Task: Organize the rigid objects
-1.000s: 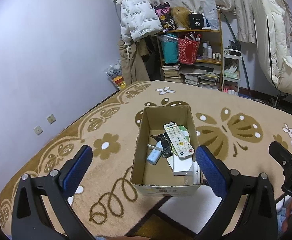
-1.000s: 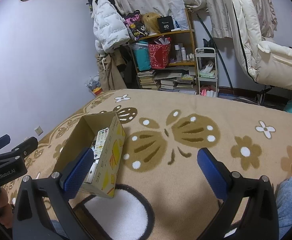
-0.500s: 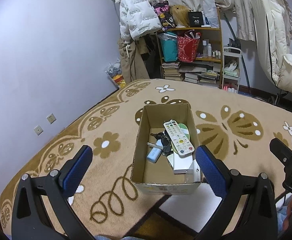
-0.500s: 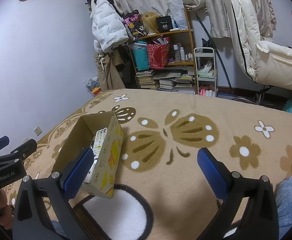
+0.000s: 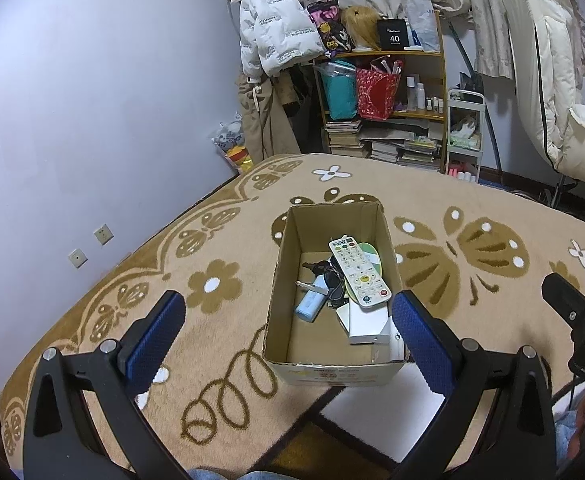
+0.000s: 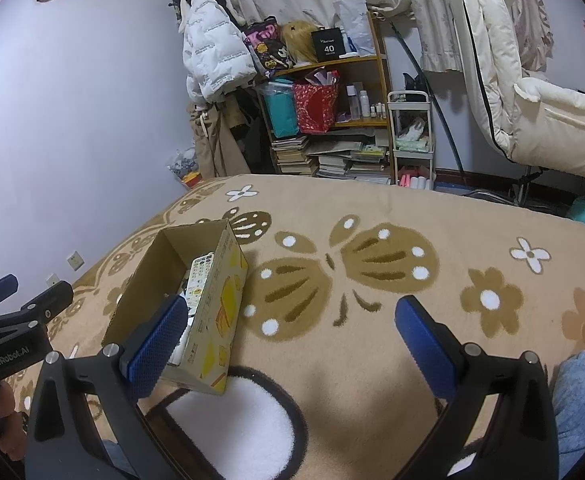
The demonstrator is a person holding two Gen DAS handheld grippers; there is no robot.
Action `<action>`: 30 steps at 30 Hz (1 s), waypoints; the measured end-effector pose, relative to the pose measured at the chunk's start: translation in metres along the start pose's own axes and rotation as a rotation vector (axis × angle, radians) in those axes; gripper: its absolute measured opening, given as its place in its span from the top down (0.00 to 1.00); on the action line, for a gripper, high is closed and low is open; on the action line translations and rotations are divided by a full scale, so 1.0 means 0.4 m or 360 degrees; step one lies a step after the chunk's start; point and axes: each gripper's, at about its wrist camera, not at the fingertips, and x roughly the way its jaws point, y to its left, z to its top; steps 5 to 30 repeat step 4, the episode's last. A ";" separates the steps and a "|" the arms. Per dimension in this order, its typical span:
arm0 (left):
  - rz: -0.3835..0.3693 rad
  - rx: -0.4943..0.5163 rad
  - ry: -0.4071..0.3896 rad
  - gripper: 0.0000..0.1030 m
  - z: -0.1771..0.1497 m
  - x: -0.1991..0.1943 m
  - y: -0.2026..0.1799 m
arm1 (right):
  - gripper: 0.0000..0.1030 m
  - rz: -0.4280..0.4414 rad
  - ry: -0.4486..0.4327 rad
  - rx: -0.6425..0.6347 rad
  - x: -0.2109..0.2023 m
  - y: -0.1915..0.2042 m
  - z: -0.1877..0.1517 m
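An open cardboard box (image 5: 284, 264) stands on the patterned blanket, also seen from the side in the right wrist view (image 6: 220, 308). Inside lie a white remote (image 5: 358, 272), a light blue small item (image 5: 310, 304), black keys (image 5: 324, 270), a white flat box (image 5: 366, 322) and a green disc (image 5: 370, 254). The remote's top shows in the right wrist view (image 6: 197, 278). My left gripper (image 5: 288, 332) is open and empty, just in front of the box. My right gripper (image 6: 288, 334) is open and empty, to the right of the box.
The tan butterfly-patterned blanket (image 6: 372, 264) covers the bed. A wooden shelf (image 5: 392, 108) with bags and books, a hanging white jacket (image 5: 272, 36) and a cream chair (image 5: 564, 92) stand beyond. The wall (image 5: 92, 120) runs on the left.
Both grippers stay open and empty. The views shift only slightly; the box and its contents have not moved.
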 end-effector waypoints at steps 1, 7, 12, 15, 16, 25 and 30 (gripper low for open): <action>0.0001 0.0005 0.0001 0.01 -0.001 0.000 -0.001 | 0.00 -0.0001 0.0001 -0.0001 0.000 -0.001 0.000; 0.0001 0.0007 -0.0001 0.01 0.000 0.002 -0.002 | 0.00 0.0001 0.0003 0.0002 0.001 -0.005 0.000; 0.0001 0.0007 -0.0001 0.01 0.000 0.002 -0.002 | 0.00 0.0001 0.0003 0.0002 0.001 -0.005 0.000; 0.0001 0.0007 -0.0001 0.01 0.000 0.002 -0.002 | 0.00 0.0001 0.0003 0.0002 0.001 -0.005 0.000; 0.0001 0.0007 -0.0001 0.01 0.000 0.002 -0.002 | 0.00 0.0001 0.0003 0.0002 0.001 -0.005 0.000; 0.0001 0.0007 -0.0001 0.01 0.000 0.002 -0.002 | 0.00 0.0001 0.0003 0.0002 0.001 -0.005 0.000; 0.0001 0.0007 -0.0001 0.01 0.000 0.002 -0.002 | 0.00 0.0001 0.0003 0.0002 0.001 -0.005 0.000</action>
